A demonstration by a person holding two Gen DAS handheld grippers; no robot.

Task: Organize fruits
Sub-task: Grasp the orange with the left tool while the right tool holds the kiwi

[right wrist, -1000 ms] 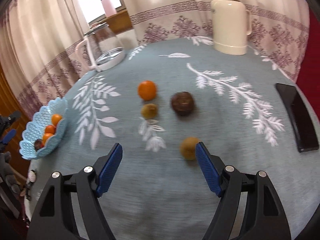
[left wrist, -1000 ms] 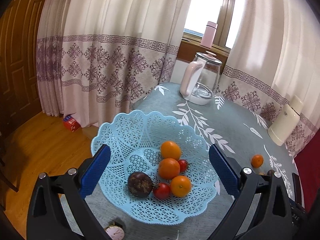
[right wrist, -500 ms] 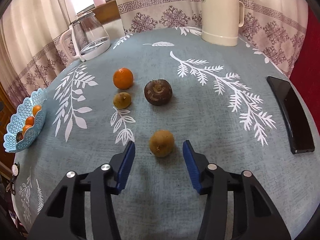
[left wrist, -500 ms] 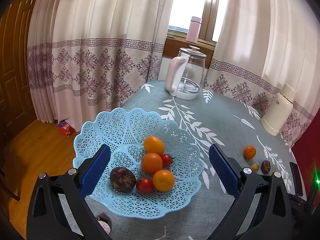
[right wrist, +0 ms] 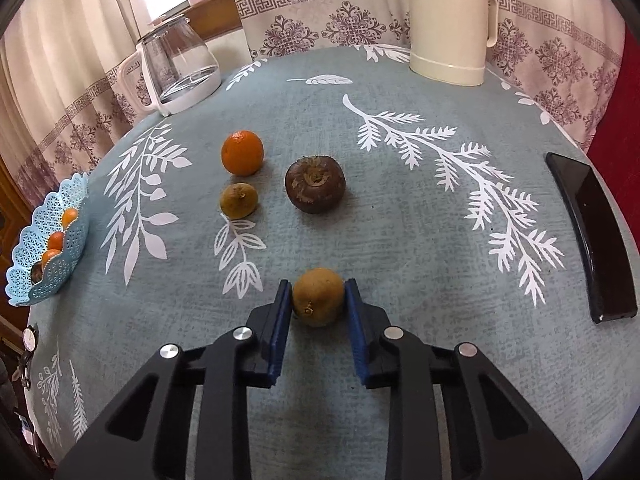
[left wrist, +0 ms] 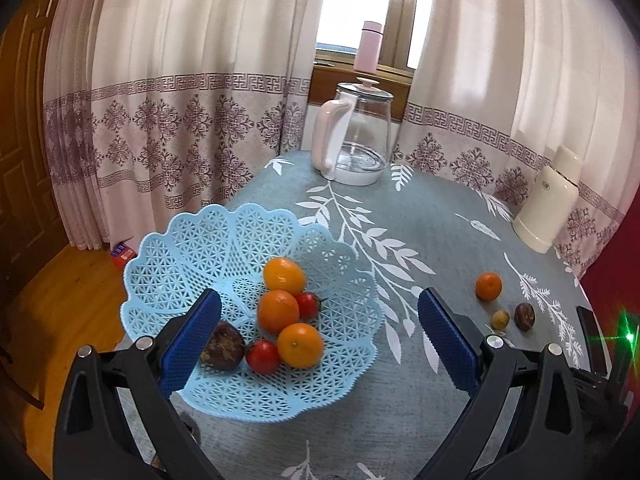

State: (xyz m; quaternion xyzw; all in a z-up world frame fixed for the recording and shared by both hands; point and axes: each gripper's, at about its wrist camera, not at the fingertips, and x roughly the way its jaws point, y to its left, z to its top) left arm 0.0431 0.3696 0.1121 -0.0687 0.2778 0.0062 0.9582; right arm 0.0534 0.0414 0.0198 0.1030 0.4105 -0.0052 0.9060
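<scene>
Four fruits lie loose on the tablecloth in the right wrist view: one orange, one dark purple fruit, a small brown fruit and a larger brown fruit at lower centre. The blue basket, centre left of the left wrist view, holds three oranges, two tomatoes and one dark fruit (partly hidden behind a blue pad). At the lower left edge of the right view a wristwatch is hard to make out, and the black phone sits at right. The right gripper is clenched on the larger brown fruit, both pads touching its sides. The left gripper is spread wide above the basket, holding nothing.
</scene>
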